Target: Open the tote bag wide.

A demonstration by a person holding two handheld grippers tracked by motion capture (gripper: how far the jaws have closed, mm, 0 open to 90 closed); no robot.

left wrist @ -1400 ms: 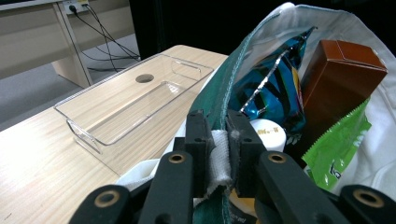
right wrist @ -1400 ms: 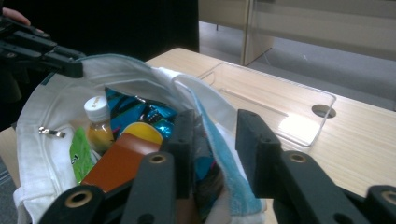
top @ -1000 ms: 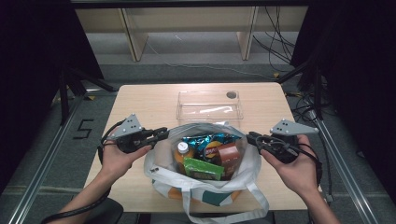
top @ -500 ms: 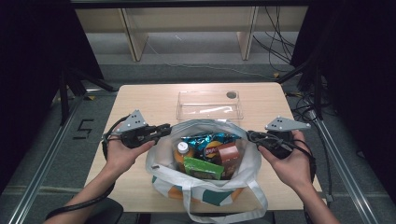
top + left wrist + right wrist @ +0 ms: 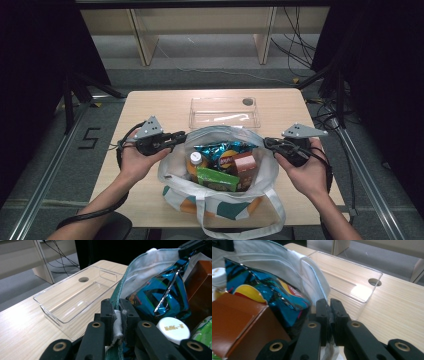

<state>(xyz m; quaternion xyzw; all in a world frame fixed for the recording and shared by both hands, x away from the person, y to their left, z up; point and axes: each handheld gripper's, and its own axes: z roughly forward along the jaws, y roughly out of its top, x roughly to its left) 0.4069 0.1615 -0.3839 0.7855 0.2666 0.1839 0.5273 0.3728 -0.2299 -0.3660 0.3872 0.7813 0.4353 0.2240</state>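
We see both forearms reaching in from below, left gripper (image 5: 180, 135) clamped on the tote bag (image 5: 172, 172) rim, right gripper (image 5: 267, 142) clamped opposite; bag mid-table, packed items half hidden; clear tray (image 5: 224, 111) beyond, handles cut off.

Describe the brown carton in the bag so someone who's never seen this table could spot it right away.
Start at the white tote bag at the table's near edge. The brown carton stands upright at its right side, beside the blue chip packet. It's the one plain, boxy, reddish-brown item among glossy wrappers.
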